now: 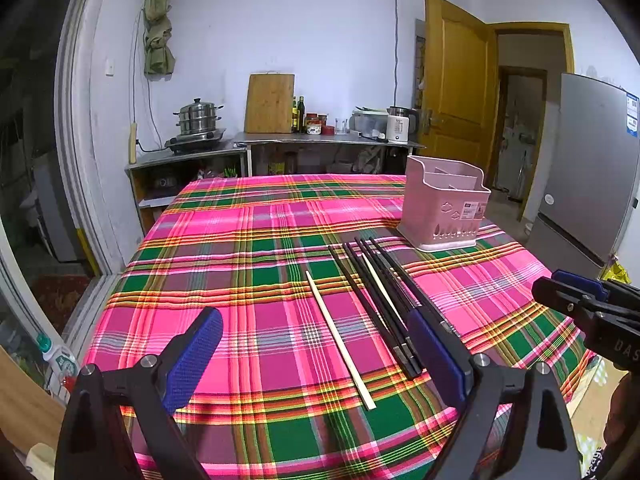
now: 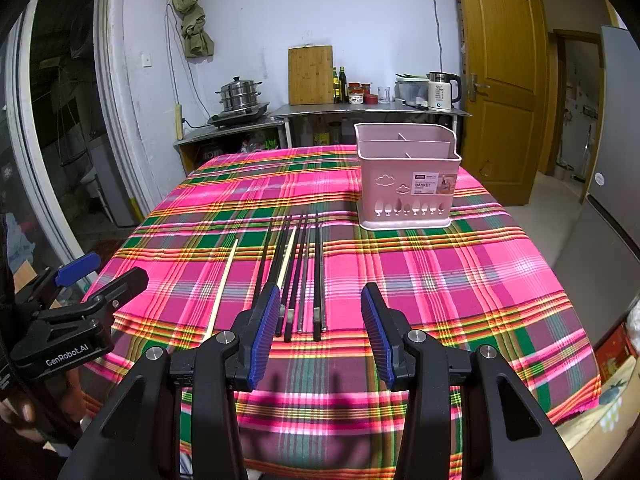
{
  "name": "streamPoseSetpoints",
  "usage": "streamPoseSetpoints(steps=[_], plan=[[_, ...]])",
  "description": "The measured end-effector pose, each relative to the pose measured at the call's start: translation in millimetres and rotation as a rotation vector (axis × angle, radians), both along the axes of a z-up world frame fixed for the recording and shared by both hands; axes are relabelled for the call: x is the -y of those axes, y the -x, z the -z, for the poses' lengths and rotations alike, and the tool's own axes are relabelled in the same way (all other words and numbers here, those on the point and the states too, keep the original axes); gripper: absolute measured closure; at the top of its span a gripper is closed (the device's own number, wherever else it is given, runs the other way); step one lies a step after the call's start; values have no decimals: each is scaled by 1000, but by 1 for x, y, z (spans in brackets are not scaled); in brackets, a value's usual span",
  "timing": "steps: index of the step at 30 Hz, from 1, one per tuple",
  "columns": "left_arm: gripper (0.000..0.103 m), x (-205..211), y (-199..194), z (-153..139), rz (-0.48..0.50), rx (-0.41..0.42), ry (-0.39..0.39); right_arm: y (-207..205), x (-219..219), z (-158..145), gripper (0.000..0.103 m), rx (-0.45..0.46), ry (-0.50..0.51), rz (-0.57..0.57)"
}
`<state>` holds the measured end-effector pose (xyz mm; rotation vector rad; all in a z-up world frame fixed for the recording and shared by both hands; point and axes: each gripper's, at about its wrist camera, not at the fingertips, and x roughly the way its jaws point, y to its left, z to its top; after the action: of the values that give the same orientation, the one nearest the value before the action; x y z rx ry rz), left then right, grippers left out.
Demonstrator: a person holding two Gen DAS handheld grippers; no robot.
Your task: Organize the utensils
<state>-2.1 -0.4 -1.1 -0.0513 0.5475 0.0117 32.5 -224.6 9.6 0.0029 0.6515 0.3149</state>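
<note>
Several black chopsticks lie side by side on the plaid tablecloth, with one pale chopstick among them and another pale chopstick apart to their left. They also show in the left wrist view, with the lone pale chopstick beside them. A pink utensil basket stands upright beyond them, empty as far as I can see; it also shows in the left wrist view. My right gripper is open just above the near ends of the black chopsticks. My left gripper is open above the table's near edge, around the lone pale chopstick's near part.
A metal counter behind the table holds a steamer pot, cutting board, bottles and a kettle. A wooden door stands open at the right, and a grey fridge is next to it. A glass sliding door is at the left.
</note>
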Motion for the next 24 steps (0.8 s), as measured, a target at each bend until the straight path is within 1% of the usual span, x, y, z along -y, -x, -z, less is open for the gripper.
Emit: streamPoseSetpoints(steps=[24], plan=[[9,0,-2,-1,1,0,1,1,-1,0,60,0,2,-1]])
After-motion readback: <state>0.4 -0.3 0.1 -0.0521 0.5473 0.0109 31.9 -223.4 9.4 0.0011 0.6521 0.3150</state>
